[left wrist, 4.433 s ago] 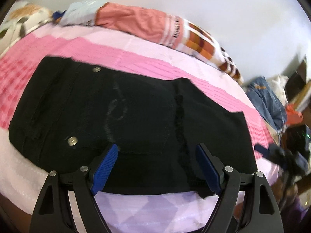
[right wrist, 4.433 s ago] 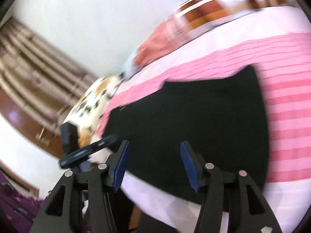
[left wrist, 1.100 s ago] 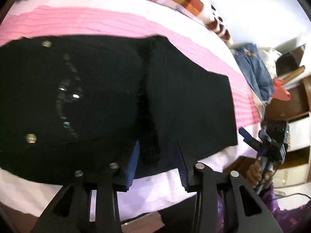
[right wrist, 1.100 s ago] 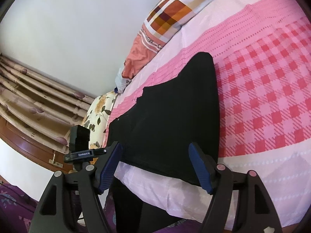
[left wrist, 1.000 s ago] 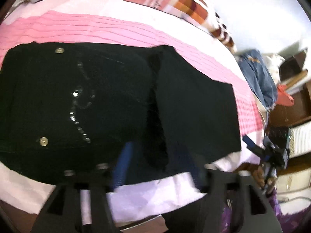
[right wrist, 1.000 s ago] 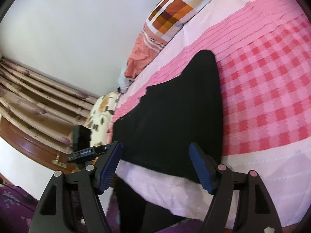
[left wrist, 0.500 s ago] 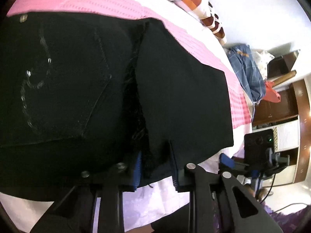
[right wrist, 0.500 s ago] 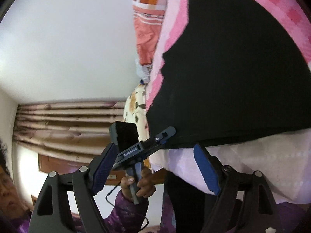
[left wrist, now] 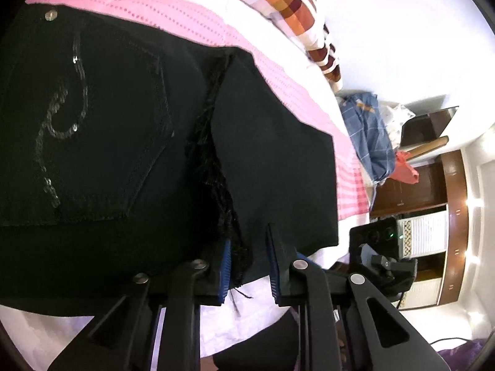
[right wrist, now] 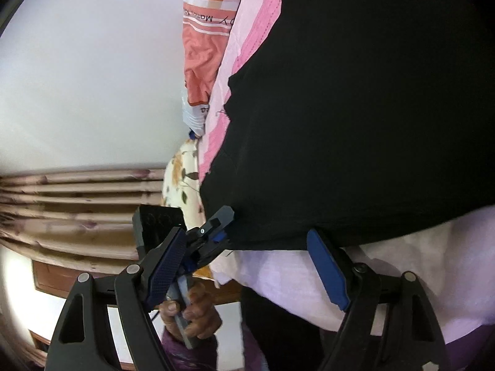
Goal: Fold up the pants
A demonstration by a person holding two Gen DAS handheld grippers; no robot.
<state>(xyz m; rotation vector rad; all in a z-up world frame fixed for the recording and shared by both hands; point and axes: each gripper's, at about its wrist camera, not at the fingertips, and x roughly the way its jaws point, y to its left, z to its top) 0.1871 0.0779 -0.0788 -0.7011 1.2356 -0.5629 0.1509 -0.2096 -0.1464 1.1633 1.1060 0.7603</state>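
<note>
Black pants [left wrist: 117,142] lie folded on the pink checked bedspread [left wrist: 173,12], a sequinned back pocket facing up on the left. A frayed hem [left wrist: 213,167] runs down the middle fold. My left gripper [left wrist: 249,266] is closed down on the near edge of the pants at that frayed hem. In the right wrist view the pants [right wrist: 371,108] fill the upper right. My right gripper [right wrist: 247,266] is open at their near edge, with one finger touching the cloth. The left gripper [right wrist: 213,232] shows there too, gripping the pants' edge.
A checked orange pillow [left wrist: 287,3] lies at the bed's far side. Blue clothes [left wrist: 368,133] hang off the bed's right end by a wooden cabinet [left wrist: 433,185]. A floral pillow [right wrist: 182,185] and curtains [right wrist: 77,204] are on the left.
The left gripper moved in onto the near edge of the pants and closed on the frayed hem. The right gripper swung round and came down to the pants' near edge, still open.
</note>
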